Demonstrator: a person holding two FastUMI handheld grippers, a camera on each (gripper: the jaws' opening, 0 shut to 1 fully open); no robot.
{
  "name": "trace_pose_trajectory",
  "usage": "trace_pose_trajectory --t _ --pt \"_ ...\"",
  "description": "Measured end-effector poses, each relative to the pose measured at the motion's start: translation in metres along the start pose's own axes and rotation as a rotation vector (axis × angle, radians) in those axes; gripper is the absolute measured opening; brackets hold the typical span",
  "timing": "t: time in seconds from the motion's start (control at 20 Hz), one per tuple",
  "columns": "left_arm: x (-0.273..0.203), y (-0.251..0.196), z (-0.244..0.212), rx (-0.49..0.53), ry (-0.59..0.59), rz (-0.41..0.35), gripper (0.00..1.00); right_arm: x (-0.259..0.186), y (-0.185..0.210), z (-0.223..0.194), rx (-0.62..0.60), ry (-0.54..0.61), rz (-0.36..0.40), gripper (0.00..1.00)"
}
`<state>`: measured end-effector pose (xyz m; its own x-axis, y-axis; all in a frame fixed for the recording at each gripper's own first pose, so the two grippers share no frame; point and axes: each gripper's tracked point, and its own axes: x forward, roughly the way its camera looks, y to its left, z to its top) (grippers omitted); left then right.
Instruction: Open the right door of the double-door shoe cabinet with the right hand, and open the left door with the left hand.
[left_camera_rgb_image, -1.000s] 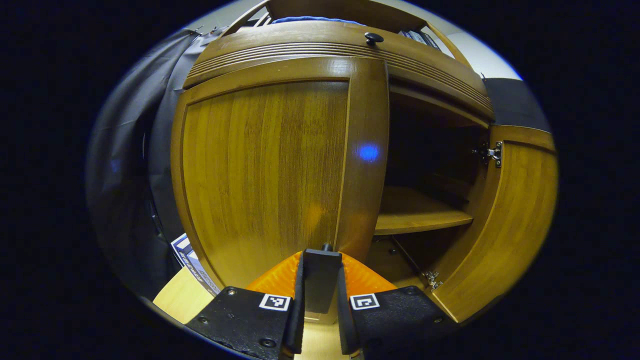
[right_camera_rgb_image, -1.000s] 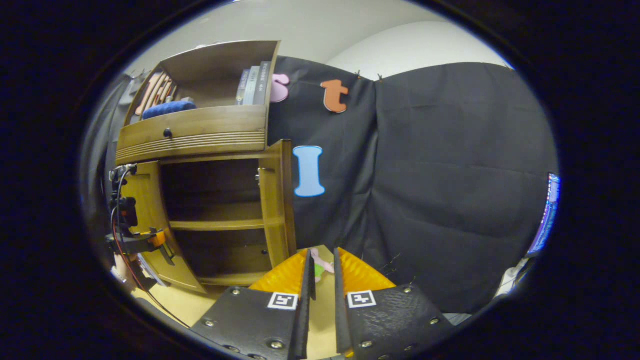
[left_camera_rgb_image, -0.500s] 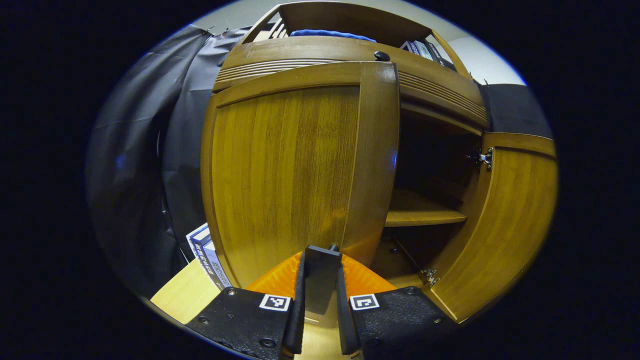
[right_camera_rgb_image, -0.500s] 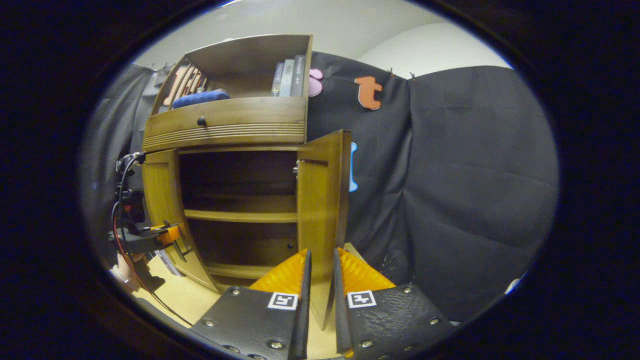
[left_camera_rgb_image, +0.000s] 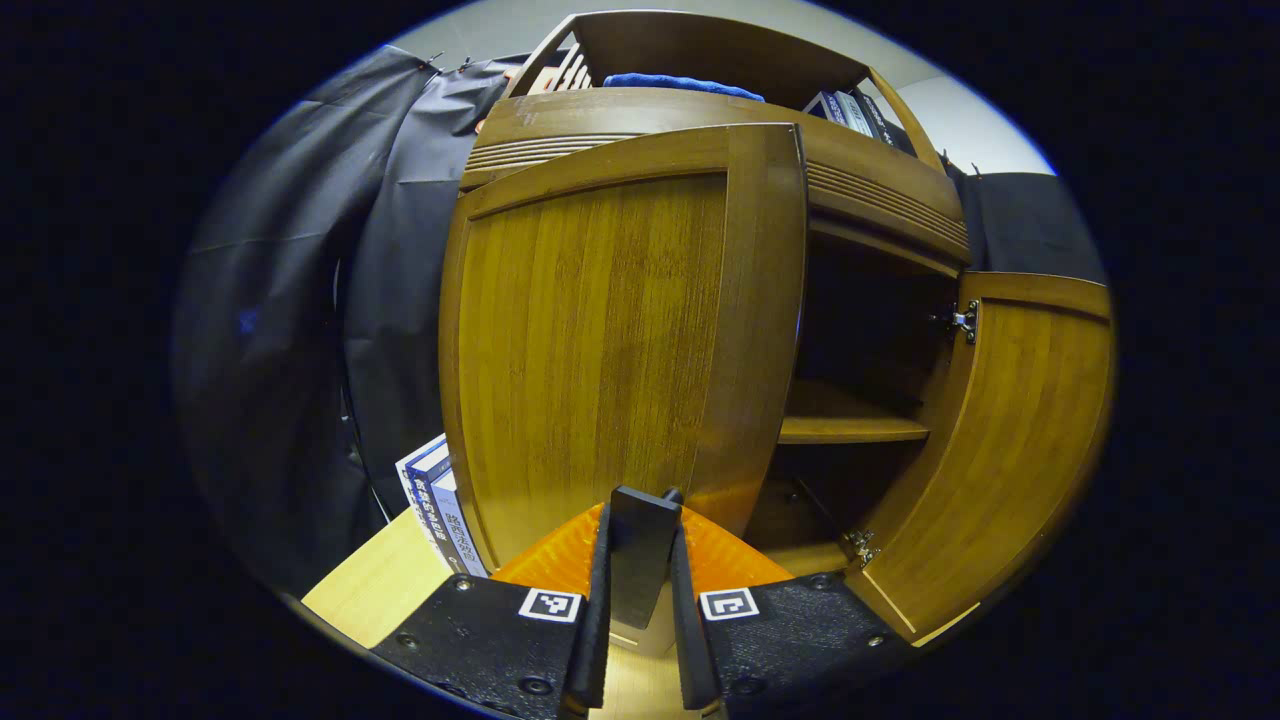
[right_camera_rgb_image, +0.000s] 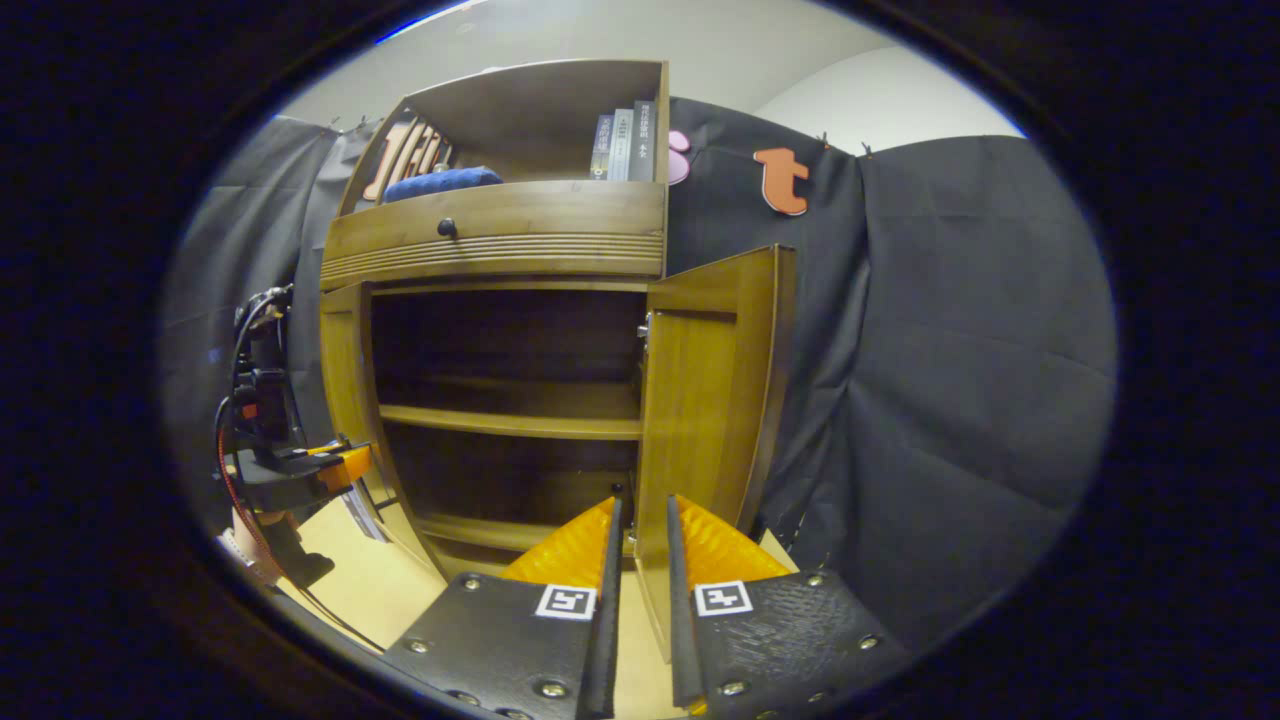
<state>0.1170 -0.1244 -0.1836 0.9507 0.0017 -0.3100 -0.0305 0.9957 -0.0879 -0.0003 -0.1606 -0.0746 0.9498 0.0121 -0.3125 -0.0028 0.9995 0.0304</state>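
The wooden shoe cabinet stands with both doors swung out. In the left gripper view the left door is close in front. My left gripper is shut on its black handle at the door's lower inner edge. The right door stands wide open at the right, hinges showing. In the right gripper view my right gripper is shut to a narrow gap with nothing in it. The right door stands behind it. The left gripper and its hand hold the left door.
Inside the cabinet a shelf crosses a dark interior. Above it are a drawer with a knob, a blue cloth and books. More books lean left of the cabinet on the pale wooden floor.
The left door has swung further out with my left gripper on its handle. The right gripper has turned left towards the cabinet, so the right door now sits behind its fingers.
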Motion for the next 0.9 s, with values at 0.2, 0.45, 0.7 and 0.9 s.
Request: trace_pose_trajectory --t 0.2,0.45,0.7,0.9 --pt "0.001 -0.001 0.001 0.001 -0.007 -0.01 0.3 0.009 0.01 0.002 -0.007 0.001 0.035 0.22" --pt "0.001 -0.001 0.001 0.0 -0.008 -0.013 0.3 0.017 0.023 -0.001 -0.02 0.014 0.082 0.22" --pt "0.003 -0.001 0.003 -0.012 -0.021 -0.007 0.3 0.025 0.045 -0.006 -0.041 0.026 0.143 0.22" --pt "0.002 -0.001 0.005 -0.012 -0.028 -0.004 0.3 0.032 0.063 -0.01 -0.067 0.035 0.194 0.22"
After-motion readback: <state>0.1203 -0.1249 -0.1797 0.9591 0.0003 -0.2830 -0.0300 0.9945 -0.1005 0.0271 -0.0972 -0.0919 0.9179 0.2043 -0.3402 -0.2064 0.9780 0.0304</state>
